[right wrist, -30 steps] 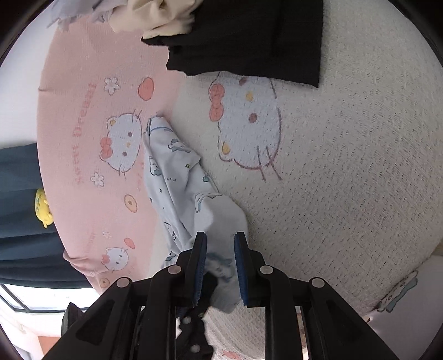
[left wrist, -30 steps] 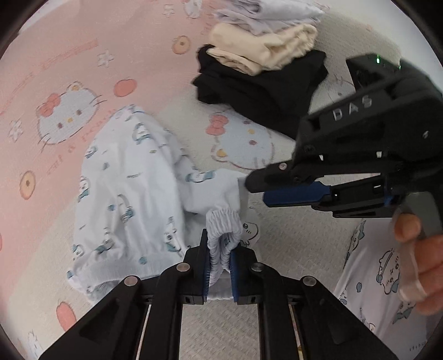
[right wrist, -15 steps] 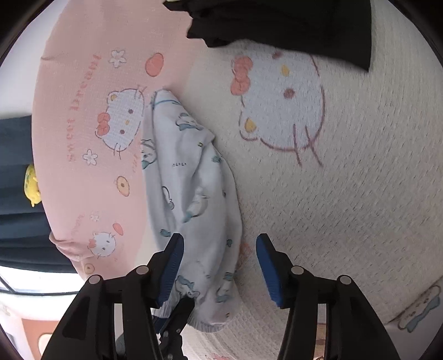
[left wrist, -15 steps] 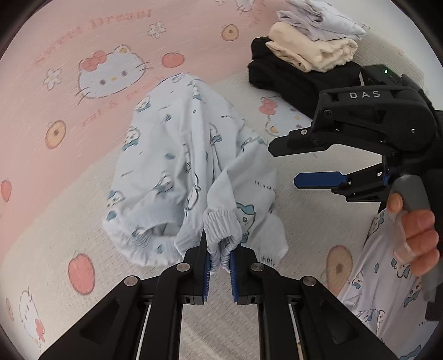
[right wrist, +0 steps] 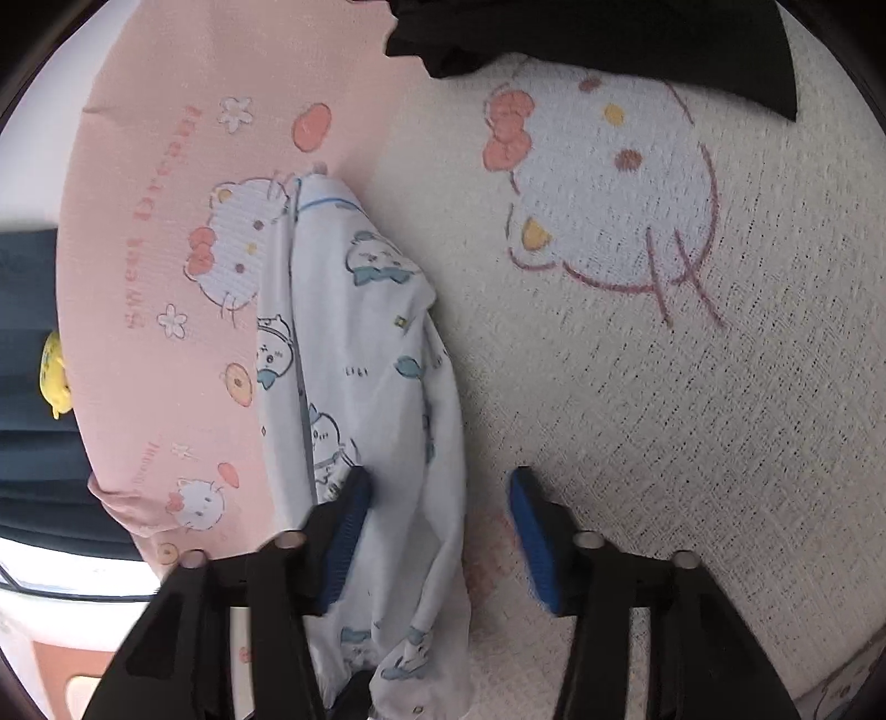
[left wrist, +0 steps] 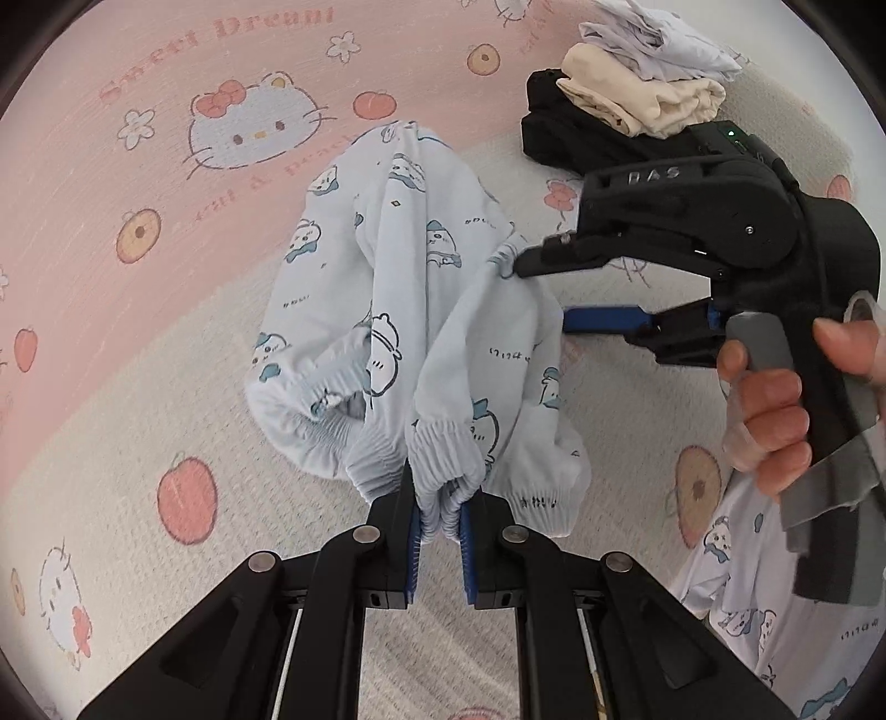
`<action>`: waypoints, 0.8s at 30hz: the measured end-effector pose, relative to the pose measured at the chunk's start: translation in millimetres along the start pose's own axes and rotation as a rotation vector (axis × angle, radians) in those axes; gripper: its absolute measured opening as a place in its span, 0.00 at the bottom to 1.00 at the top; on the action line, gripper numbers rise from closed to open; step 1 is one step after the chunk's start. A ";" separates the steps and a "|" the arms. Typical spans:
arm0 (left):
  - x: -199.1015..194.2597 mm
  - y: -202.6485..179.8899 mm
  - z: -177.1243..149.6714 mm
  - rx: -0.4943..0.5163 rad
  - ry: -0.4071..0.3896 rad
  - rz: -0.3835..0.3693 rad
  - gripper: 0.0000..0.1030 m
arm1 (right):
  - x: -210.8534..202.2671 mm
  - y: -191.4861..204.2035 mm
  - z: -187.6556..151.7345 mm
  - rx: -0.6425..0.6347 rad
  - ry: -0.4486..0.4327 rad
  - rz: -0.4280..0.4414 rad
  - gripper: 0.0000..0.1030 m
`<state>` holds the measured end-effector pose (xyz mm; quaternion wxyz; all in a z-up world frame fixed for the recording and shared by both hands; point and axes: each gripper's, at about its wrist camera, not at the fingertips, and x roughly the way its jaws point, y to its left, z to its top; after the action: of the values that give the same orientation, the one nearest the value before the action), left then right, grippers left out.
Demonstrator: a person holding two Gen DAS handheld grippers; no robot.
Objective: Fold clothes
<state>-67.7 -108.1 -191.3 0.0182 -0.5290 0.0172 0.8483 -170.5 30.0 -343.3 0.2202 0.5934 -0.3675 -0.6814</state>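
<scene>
Pale blue cartoon-print pants (left wrist: 404,310) hang bunched over a pink and cream cartoon blanket (left wrist: 111,310). My left gripper (left wrist: 438,512) is shut on their gathered elastic cuff. My right gripper (left wrist: 545,291), held by a hand (left wrist: 769,410), comes in from the right with its jaws open, one above and one below a fold of the pants. In the right wrist view the same pants (right wrist: 376,387) drape down between the open right gripper (right wrist: 437,531), with one blue pad (right wrist: 346,531) lying against the cloth.
A stack of folded clothes sits at the back right: black garment (left wrist: 587,138) at the bottom, cream one (left wrist: 637,102) on it, white one (left wrist: 659,47) on top. Another piece of matching print fabric (left wrist: 775,609) lies at the lower right. Dark fabric (right wrist: 27,343) lies beyond the blanket's edge.
My right gripper let go of the pants, opened wide, and has moved back onto a fold. My left gripper kept its hold on the cuff while the pants lifted and spread.
</scene>
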 end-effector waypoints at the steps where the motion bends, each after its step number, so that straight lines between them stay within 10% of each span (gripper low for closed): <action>1: -0.8 0.7 -0.9 -0.001 -0.001 0.001 0.09 | 0.5 2.7 -1.9 -0.018 0.008 -0.007 0.09; 14: -25.9 26.3 -22.7 -0.088 -0.026 0.034 0.09 | -10.5 29.1 -22.5 -0.107 0.069 -0.015 0.07; 18: -34.7 43.7 -38.1 -0.142 -0.017 0.042 0.09 | -17.8 31.5 -27.2 -0.089 0.066 0.012 0.48; 24: -37.0 74.3 -56.3 -0.207 0.008 0.066 0.09 | -28.4 36.6 -33.7 -0.071 0.063 0.046 0.50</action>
<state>-4.6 -185.5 -182.1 -0.0647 -0.5305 -0.0530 0.8435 -137.2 19.7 -297.9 0.2682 0.5978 -0.3498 -0.6696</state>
